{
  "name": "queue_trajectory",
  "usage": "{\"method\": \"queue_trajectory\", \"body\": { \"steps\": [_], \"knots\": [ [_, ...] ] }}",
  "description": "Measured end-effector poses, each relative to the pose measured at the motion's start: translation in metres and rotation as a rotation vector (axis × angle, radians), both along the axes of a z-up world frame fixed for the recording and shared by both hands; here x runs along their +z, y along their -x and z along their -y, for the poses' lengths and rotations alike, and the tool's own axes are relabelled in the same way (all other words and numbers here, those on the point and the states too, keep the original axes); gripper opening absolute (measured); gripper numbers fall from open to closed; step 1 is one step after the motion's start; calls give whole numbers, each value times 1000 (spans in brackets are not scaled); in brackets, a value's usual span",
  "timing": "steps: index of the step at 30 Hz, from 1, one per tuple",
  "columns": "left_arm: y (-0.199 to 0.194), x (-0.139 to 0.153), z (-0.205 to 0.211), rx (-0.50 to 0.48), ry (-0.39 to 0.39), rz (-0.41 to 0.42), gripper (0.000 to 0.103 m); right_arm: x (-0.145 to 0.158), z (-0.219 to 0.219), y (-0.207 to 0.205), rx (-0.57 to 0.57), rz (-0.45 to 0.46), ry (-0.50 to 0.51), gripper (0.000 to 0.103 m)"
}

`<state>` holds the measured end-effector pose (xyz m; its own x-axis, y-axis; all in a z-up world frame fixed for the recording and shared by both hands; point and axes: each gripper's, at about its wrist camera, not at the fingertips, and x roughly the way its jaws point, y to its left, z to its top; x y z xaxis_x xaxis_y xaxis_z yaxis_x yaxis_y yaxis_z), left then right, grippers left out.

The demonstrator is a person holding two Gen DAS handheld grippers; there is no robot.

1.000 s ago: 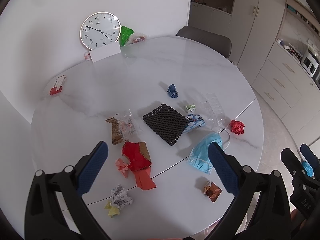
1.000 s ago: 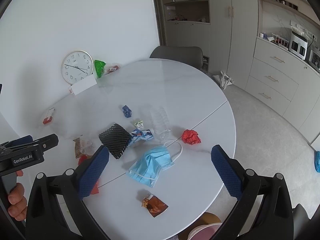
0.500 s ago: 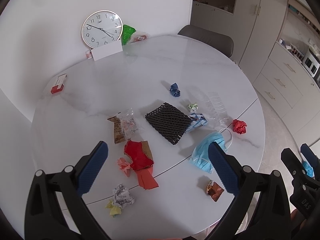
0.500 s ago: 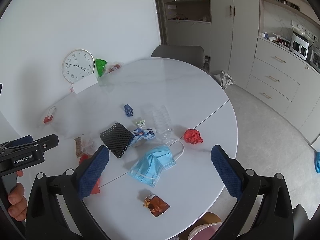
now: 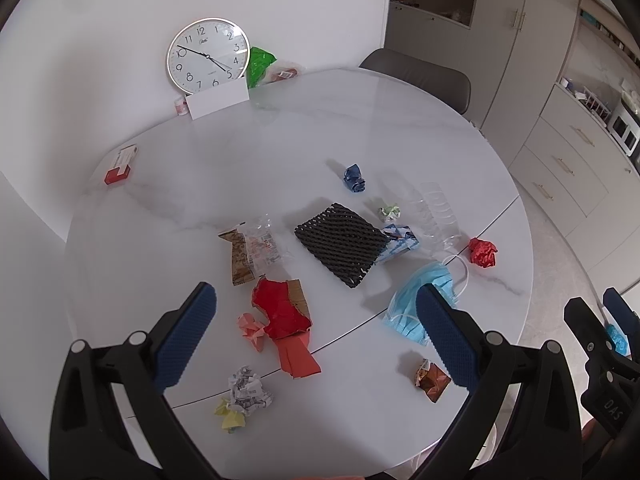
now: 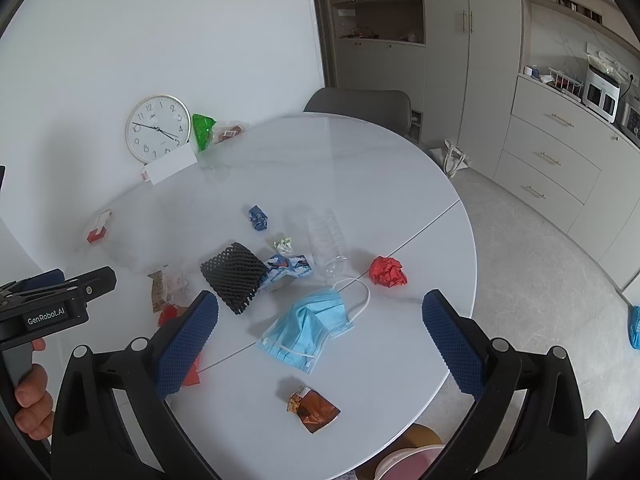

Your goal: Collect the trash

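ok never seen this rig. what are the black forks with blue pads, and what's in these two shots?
No robot: a person holds one hand-held claw in each hand, each with a fisheye camera looking along its fingers. The left claw and right claw are both open and empty, above a round white marble table. Scattered on it: a pale blue face mask, black foam mesh sleeve, crumpled red paper ball, brown foil wrapper. A round wall clock leans at the back.

"GenRobot.AI" on the left gripper (image 6: 56, 300) — "DAS" on the right gripper (image 5: 612, 384)
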<state>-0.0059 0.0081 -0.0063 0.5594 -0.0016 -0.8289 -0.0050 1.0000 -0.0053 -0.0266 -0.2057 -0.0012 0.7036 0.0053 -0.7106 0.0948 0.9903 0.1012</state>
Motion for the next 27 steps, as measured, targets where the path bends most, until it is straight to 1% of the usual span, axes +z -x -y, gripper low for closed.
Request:
{"method": "queue_trajectory", "body": {
  "steps": [27],
  "knots": [
    [-1, -1, -5, 9, 0, -11, 96, -1, -2, 0, 6, -5, 2, 101]
  ]
}}
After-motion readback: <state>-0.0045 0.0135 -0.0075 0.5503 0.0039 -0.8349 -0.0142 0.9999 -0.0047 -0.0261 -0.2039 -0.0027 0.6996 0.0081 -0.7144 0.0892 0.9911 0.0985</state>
